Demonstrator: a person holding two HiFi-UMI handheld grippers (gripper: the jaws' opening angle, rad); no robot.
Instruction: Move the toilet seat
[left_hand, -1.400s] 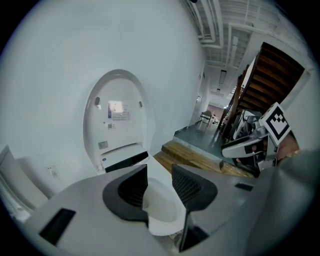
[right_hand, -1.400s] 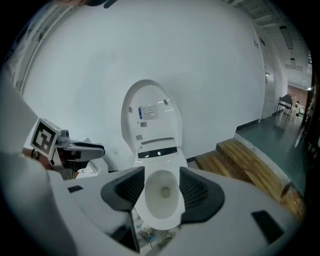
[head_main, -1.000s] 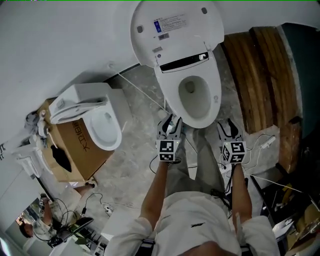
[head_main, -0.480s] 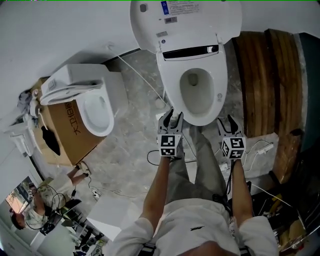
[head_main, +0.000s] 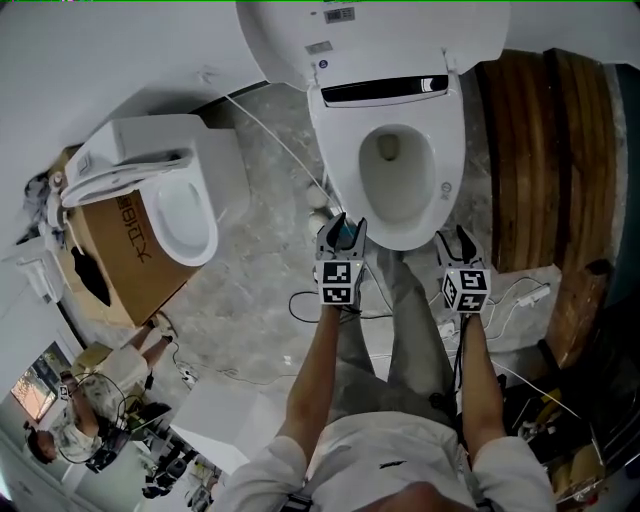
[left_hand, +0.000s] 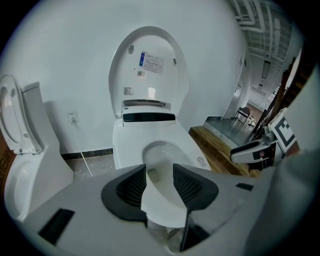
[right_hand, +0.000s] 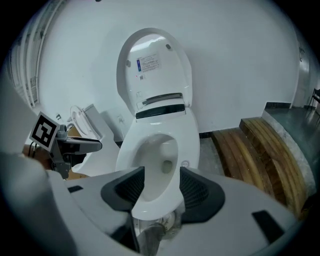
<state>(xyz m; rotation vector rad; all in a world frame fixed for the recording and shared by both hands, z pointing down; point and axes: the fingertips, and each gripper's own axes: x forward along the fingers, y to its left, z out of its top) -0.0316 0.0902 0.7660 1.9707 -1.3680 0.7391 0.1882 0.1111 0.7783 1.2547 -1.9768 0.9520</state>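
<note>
Holding the left gripper (head_main: 342, 228) and right gripper (head_main: 458, 238), both closed and empty, just beside the near edge of the toilet seat (head_main: 340, 170) (lid (head_main: 275, 40) standing raised at the far side).

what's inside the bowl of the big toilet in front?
The toilet bowl looks empty: plain white inside, with only the dark drain opening near the back. The space under the rim and further down the drain is covered.

Closed, empty left tongs (left_hand: 160, 182) point at the lowered toilet seat (left_hand: 126, 145), lid (left_hand: 150, 85) upright.
</note>
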